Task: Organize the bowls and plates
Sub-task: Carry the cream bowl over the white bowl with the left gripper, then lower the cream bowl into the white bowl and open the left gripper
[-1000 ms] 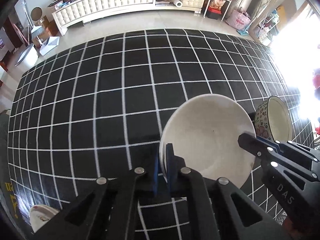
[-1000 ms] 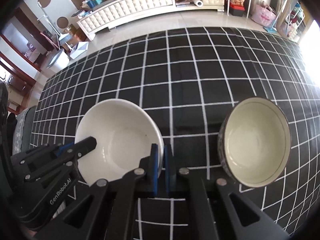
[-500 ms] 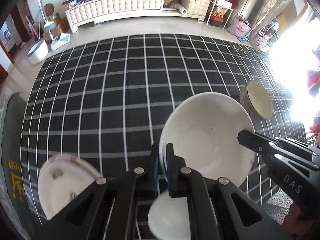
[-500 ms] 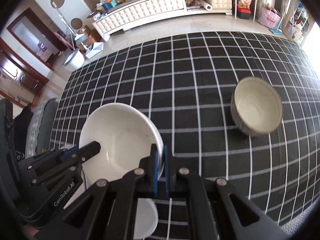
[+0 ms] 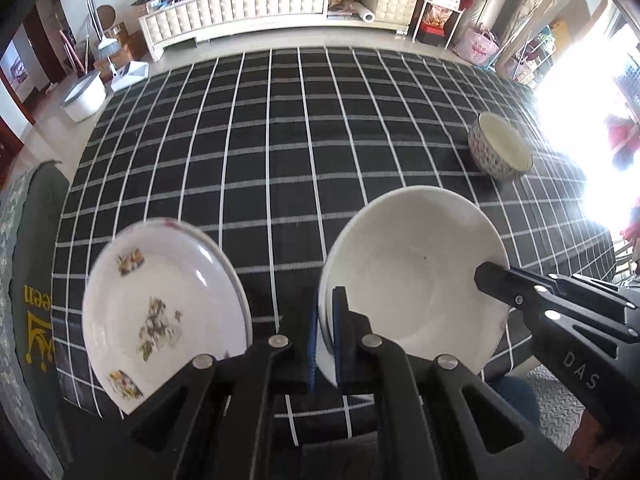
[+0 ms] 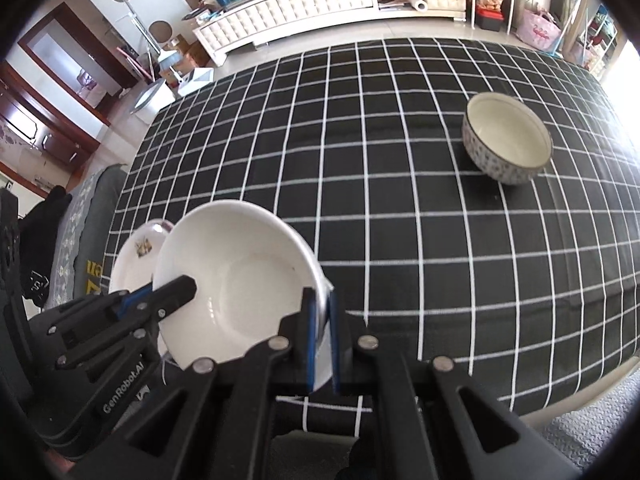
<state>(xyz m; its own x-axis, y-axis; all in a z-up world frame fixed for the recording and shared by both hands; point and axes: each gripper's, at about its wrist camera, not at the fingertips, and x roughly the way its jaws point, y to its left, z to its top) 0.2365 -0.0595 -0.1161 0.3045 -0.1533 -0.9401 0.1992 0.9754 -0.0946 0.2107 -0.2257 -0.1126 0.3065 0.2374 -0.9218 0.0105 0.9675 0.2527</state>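
A: Mid-carry: wide shallow white ceramic bowl (image 5: 412, 280) held up off the black white-checked cloth surface (image 5: 280, 140), over its near edge. Left tool (image 5: 325, 336) pinching the bowl's left rim, blue pads pressed flat on it; right tool (image 6: 321, 340) pinching the opposite rim the same way.

B: Carried where?

A: Probably toward the white flower-printed plate (image 5: 160, 308) lying at the near left corner of the surface, just beside the bowl. Possibly a second white dish under the bowl; hard to tell.

B: And the small speckle-patterned bowl with the cream inside (image 6: 506, 138)?

A: Resting toward the far right edge, well apart from both tools, untouched.

B: Next move?

A: Judging from the layout: both tools kept level with each other so the bowl does not tip or slip from the two thin rim grips, then a lowering onto whichever stack suits it, then both grips released together. Risk of a clink on the plate's rim if brought down off-centre.

B: Changes from a second ago?

A: Bowl moved leftward and toward the near edge, and somewhat higher. Flowered plate, earlier barely peeking in at the left view's bottom corner, now fully in sight. Speckled bowl, earlier close by on the right, now far off. Both grips unchanged, tight on the rim throughout.
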